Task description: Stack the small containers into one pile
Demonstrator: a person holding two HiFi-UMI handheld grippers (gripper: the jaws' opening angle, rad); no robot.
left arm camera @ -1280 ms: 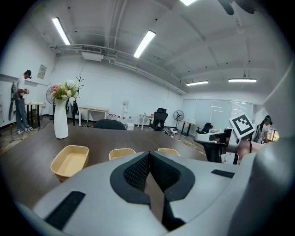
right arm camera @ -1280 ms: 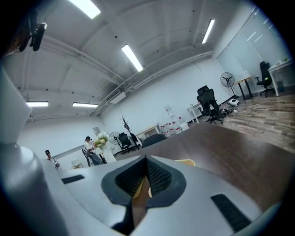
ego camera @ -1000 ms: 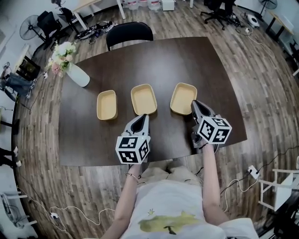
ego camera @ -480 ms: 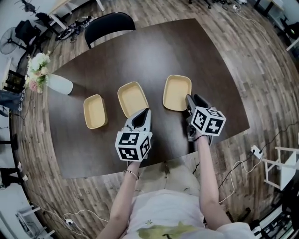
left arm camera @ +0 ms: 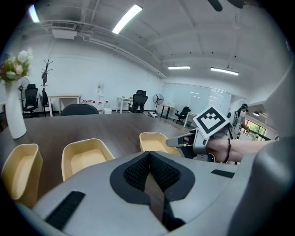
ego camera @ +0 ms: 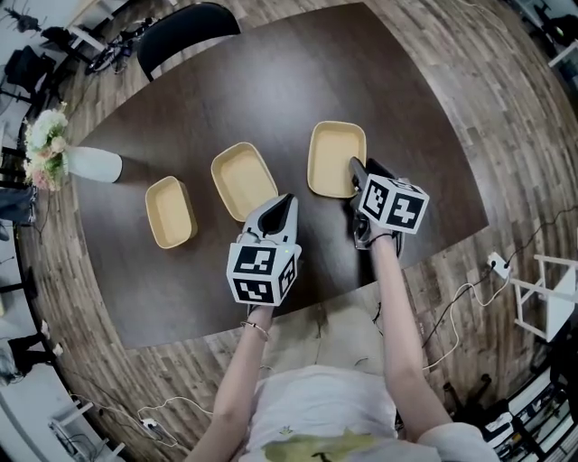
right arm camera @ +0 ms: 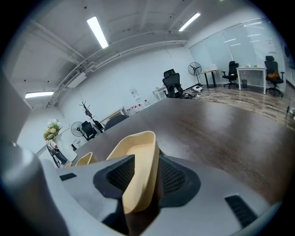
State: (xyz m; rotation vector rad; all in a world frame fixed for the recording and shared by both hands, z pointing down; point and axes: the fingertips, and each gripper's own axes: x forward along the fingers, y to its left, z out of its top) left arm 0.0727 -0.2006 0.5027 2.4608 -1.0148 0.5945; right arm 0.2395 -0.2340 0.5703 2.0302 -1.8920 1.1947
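Three tan containers stand in a row on the dark table (ego camera: 271, 81): a left one (ego camera: 170, 211), a middle one (ego camera: 244, 179) and a right one (ego camera: 336, 158). My right gripper (ego camera: 355, 170) sits at the near right rim of the right container (right arm camera: 138, 152). Its jaws have just been opening, and the container's wall stands between the pads (right arm camera: 117, 177) with gaps on both sides. My left gripper (ego camera: 287, 200) is shut on nothing just short of the middle container (left arm camera: 85, 154), its tip (left arm camera: 150, 154) over bare table.
A white vase of flowers (ego camera: 81, 162) stands at the table's left edge. A black chair (ego camera: 185, 23) is at the far side. Cables lie on the wooden floor (ego camera: 506, 271) to the right. The table's near edge lies just behind both grippers.
Both grippers have moved forward and down toward the containers. The right gripper's jaws went from shut to open and now straddle the right container's rim.
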